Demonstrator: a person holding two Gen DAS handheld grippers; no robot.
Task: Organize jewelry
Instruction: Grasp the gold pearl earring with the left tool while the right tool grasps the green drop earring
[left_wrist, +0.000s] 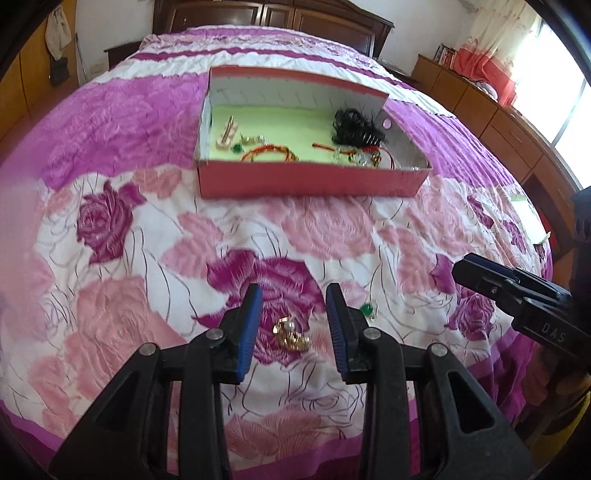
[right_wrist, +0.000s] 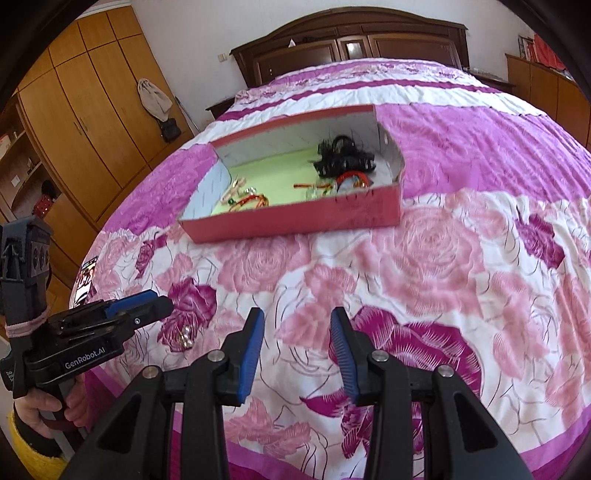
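Nearest to us, our left gripper hangs low over the bed with its blue-padded fingers spread apart, nothing between them touching the pads. On the floral bedspread, framed in that gap, lies a small gold jewelry piece with pale beads. Just beyond the right finger sits a little green bead piece, also loose on the cover. Our right gripper hovers over the bedspread off to the right, its fingers likewise spread and holding nothing. Farther up the bed rests the open red box with a pale green floor. Inside it we see red-and-gold cord bracelets near the front wall, a pink clip at the left, and a black hair clip at the right end. Beyond stands the dark wooden headboard.
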